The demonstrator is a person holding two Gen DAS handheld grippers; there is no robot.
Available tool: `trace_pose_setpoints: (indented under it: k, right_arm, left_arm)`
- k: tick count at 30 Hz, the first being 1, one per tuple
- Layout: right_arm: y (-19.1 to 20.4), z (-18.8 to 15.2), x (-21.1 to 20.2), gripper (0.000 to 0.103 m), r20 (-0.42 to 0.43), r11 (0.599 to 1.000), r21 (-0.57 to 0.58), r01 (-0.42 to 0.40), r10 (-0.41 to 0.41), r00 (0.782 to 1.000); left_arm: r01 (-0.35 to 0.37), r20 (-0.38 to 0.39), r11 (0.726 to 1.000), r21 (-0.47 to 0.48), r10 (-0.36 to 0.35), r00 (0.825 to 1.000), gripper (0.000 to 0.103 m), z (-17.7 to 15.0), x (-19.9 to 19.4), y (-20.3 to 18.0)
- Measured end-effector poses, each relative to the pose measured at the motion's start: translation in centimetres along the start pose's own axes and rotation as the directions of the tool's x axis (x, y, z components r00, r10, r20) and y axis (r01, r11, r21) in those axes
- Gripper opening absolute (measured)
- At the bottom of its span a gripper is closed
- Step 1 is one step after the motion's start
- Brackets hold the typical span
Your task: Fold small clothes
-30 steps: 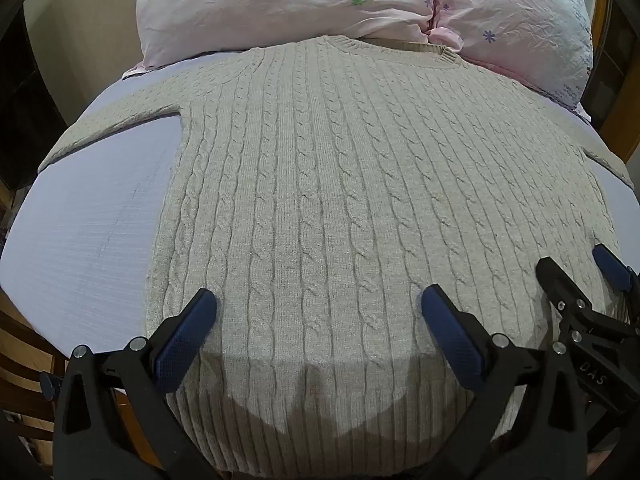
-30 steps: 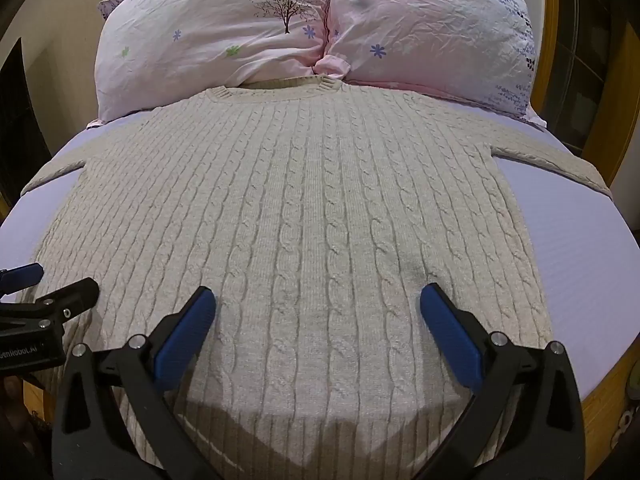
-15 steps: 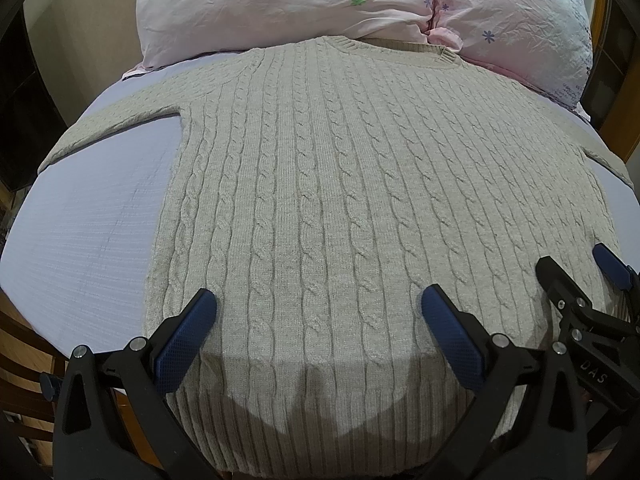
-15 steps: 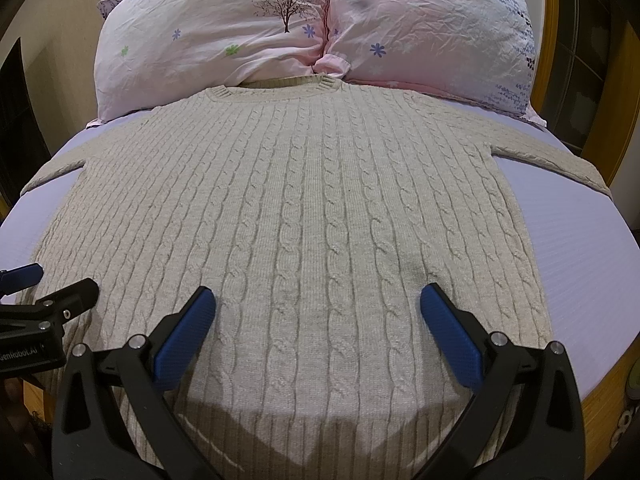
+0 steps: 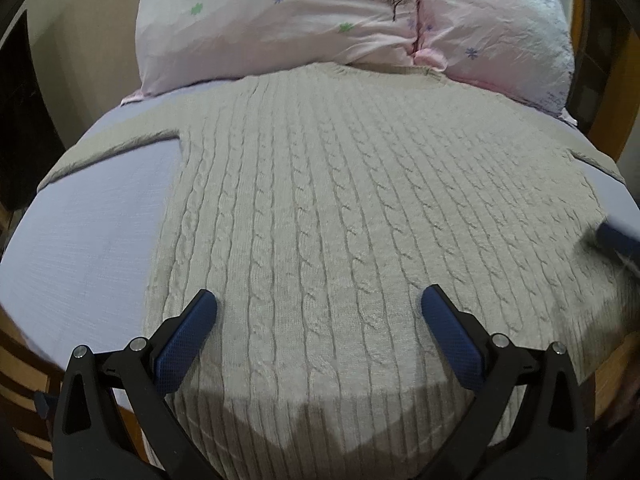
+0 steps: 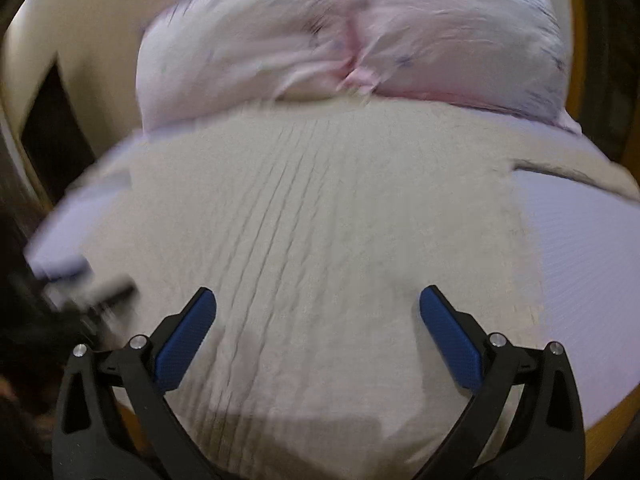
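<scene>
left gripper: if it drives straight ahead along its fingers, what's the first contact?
Most likely the sweater. The open left gripper points over its lower body, with nothing between. Height above the knit is unclear; on a shallower line it might reach the pillows beyond the collar instead.

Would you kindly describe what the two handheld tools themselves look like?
Both match: the left tool and right tool have matte black angular arms with triangular cut-outs, silver round pivot bolts, and dark blue, fine-textured fingertip pads. No cables or sleeves show.
</scene>
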State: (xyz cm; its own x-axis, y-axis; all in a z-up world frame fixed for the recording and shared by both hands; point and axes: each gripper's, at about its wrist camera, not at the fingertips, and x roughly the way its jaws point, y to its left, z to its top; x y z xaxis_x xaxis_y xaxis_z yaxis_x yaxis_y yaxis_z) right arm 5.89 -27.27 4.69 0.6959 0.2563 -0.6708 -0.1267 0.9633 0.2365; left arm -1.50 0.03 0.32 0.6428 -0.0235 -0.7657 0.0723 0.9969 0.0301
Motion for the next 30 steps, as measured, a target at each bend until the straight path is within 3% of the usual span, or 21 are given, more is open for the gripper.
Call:
trace_pose_setpoints:
  k: [2,5,7,9,11,13,17,20,22,23,26,28,30]
  right_arm:
    - [-4.5,2.9,-2.2,0.101,0.079,0.989,0.113,0.100,-0.109,0.991]
    - [-13.2,6.2,-2.8,0.101,0.048,0.914,0.341,0.220,-0.251,0.967]
    - [-20.1,7.6,-2.3,0.099,0.000,0.822,0.516,0.242,-0.283,0.959]
    - [-26.1,8.1,-1.7,0.078,-0.041,0.715,0.649,0.259,-0.308,0.951]
    - [-30.3,8.0,-0.9,0.068,-0.080,0.633,0.724,0.275,-0.319,0.944]
    - [-33.7,7.7,0.2,0.062,-0.119,0.550,0.781,0.296,-0.334,0.935]
    - [-37.3,7.3,1.0,0.056,-0.099,0.487,0.831,0.269,-0.347,0.933]
    - [-38.4,7.1,1.0,0.046,-0.064,0.475,0.848,0.237,-0.351,0.934]
    - [-39.5,6.5,1.1,0.029,-0.050,0.473,0.852,0.226,-0.355,0.933]
    - [-40.1,6.4,1.3,0.013,-0.050,0.470,0.854,0.223,-0.352,0.935]
    - [-40.4,7.3,1.2,0.008,-0.016,0.485,0.851,0.202,-0.361,0.933]
    - [-37.2,9.9,0.1,0.007,0.056,0.600,0.765,0.232,-0.421,0.905]
    - [-32.9,12.3,-0.8,0.007,0.131,0.717,0.656,0.234,-0.414,0.901]
  left_arm:
    - [0.011,0.008,1.000,0.014,-0.011,1.000,0.102,-0.2,0.0,0.2]
    - [0.039,0.022,0.999,0.034,-0.040,0.999,0.102,0.4,0.2,0.5]
    - [0.093,0.052,0.995,0.029,-0.094,0.994,0.102,1.0,-0.2,1.1]
    - [0.158,0.106,0.987,0.013,-0.158,0.982,0.102,1.8,-0.9,2.3]
    - [0.229,0.197,0.973,-0.008,-0.223,0.955,0.102,2.9,-1.9,4.3]
    - [0.263,0.281,0.964,-0.037,-0.242,0.929,0.102,4.2,-2.6,6.8]
    - [0.253,0.340,0.955,-0.151,-0.191,0.921,0.102,6.9,-2.0,12.0]
    - [0.260,0.339,0.927,-0.271,-0.161,0.927,0.102,8.4,-0.6,16.4]
    - [0.260,0.330,0.901,-0.347,-0.141,0.933,0.102,9.1,0.3,19.1]
    - [0.257,0.327,0.889,-0.380,-0.131,0.936,0.102,9.3,0.8,20.4]
    - [0.256,0.341,0.854,-0.453,-0.099,0.935,0.102,8.9,1.6,23.8]
    - [0.236,0.342,0.846,-0.478,-0.069,0.937,0.102,8.8,1.9,25.8]
    - [0.197,0.323,0.845,-0.498,-0.030,0.946,0.102,8.9,2.2,27.3]
